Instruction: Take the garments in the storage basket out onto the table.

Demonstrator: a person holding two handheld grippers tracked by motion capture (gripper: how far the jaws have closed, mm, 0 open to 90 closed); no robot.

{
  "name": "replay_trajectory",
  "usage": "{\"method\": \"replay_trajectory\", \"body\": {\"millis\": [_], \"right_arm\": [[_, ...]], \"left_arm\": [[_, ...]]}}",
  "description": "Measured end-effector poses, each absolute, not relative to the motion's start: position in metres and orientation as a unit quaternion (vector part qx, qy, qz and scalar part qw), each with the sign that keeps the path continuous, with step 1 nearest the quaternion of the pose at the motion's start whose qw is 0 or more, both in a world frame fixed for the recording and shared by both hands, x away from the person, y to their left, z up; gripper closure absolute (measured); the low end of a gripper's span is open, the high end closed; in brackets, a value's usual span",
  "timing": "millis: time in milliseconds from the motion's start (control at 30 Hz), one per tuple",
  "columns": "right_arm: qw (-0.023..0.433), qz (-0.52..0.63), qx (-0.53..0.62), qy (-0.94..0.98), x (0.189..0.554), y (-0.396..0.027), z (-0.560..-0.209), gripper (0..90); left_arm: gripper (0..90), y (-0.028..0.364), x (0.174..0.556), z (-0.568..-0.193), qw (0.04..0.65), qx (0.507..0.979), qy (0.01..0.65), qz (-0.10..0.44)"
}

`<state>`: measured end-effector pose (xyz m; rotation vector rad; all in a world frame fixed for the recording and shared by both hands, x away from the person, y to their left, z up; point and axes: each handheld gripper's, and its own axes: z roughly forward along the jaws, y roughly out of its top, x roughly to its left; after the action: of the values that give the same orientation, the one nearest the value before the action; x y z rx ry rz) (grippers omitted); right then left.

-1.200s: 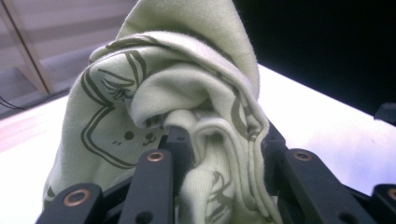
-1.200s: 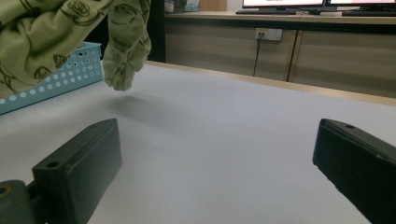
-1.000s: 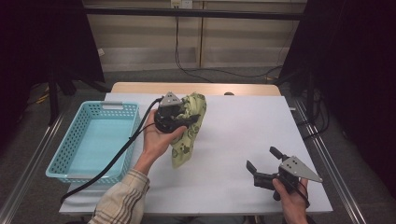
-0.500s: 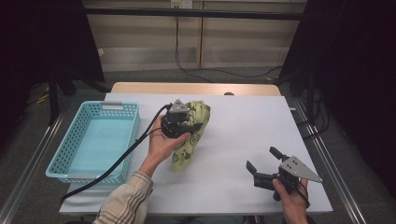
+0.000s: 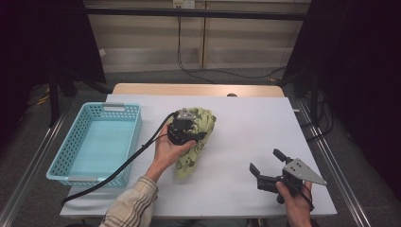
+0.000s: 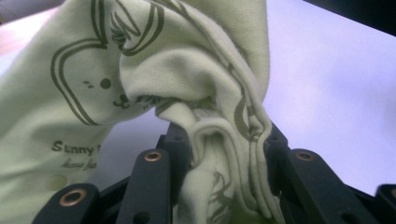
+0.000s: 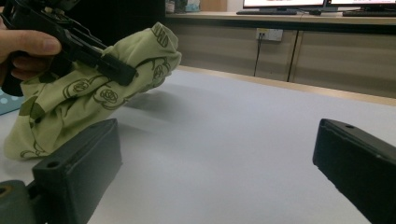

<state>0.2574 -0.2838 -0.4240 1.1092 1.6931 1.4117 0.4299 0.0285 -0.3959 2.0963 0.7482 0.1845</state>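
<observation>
A pale green garment printed with cartoon animals is bunched up at the middle of the white table. My left gripper is shut on it. In the left gripper view a thick fold of the garment is pinched between the two black jaws of the left gripper. The lower end of the cloth rests on the table. My right gripper sits low at the front right, apart from the cloth. It is the right gripper whose jaws stand wide open with nothing between them, facing the garment.
A light blue plastic basket stands at the table's left side, with nothing visible inside. The left gripper's black cable trails across the front left of the table. Bare tabletop lies between the cloth and the right gripper.
My left hand has come down and a little nearer with the garment, so more of the cloth now rests on the table. The right gripper has stayed where it was.
</observation>
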Motion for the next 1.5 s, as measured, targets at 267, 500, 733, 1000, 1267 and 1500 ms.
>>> {"method": "replay_trajectory", "body": {"millis": [267, 500, 733, 1000, 1267, 1500], "right_arm": [[0.33, 0.54, 0.424, 0.648, 0.258, -0.284, -0.424, 0.6], [0.329, 0.54, 0.425, 0.648, 0.258, -0.284, -0.424, 0.6], [0.328, 0.541, 0.423, 0.649, 0.258, -0.283, -0.424, 0.6], [0.327, 0.541, 0.422, 0.65, 0.258, -0.283, -0.424, 0.6], [0.329, 0.539, 0.421, 0.652, 0.258, -0.282, -0.425, 0.6], [0.33, 0.537, 0.415, 0.657, 0.26, -0.278, -0.425, 0.4]], "left_arm": [[63.9, 0.022, 0.427, -0.412, 0.423, 0.853, 0.299, 0.063], [63.2, 0.018, 0.427, -0.418, 0.424, 0.851, 0.304, 0.059], [61.7, 0.01, 0.425, -0.437, 0.403, 0.863, 0.299, 0.063], [52.2, 0.011, 0.427, -0.444, 0.397, 0.864, 0.3, 0.074], [29.1, 0.015, 0.425, -0.433, 0.4, 0.866, 0.29, 0.08], [7.8, 0.021, 0.422, -0.425, 0.402, 0.863, 0.293, 0.091]]}}
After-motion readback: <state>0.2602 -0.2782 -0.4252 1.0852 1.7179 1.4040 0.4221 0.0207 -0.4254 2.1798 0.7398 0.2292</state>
